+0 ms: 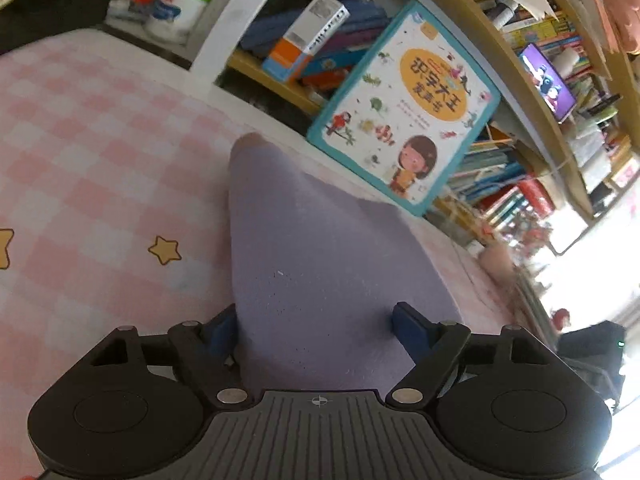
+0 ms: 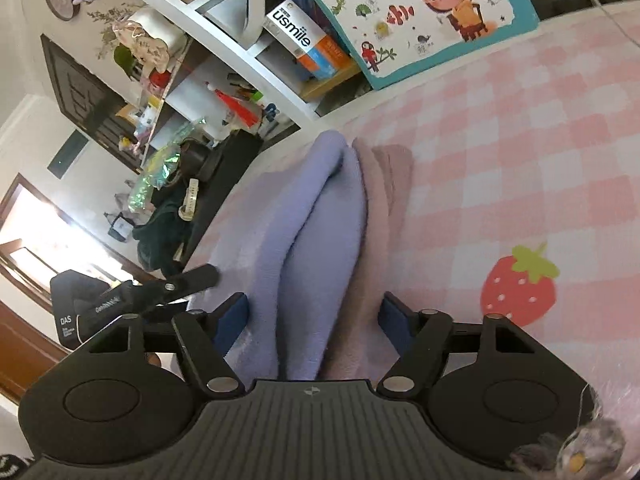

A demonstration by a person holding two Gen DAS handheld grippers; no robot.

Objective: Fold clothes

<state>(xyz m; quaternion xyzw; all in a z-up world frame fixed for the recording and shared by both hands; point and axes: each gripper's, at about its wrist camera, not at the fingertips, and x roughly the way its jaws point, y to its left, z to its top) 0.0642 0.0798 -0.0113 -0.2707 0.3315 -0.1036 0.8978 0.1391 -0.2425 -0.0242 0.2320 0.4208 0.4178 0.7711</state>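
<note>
A lavender garment (image 1: 316,264) lies on the pink checked bedsheet (image 1: 100,152). In the left wrist view it rises in a smooth peak between the blue pads of my left gripper (image 1: 316,324), whose jaws stand wide apart around it. In the right wrist view the same garment (image 2: 316,240) shows as two rolled folds running away from my right gripper (image 2: 314,316), with a dusty pink layer (image 2: 384,184) beside them. The right jaws are also wide apart with the cloth between the pads.
A children's picture book (image 1: 404,108) leans against a crowded bookshelf (image 1: 280,52) at the bed's far edge. The bedsheet (image 2: 540,128) has a strawberry print (image 2: 518,288) right of my right gripper. A black strap and bag (image 2: 132,296) lie at the left.
</note>
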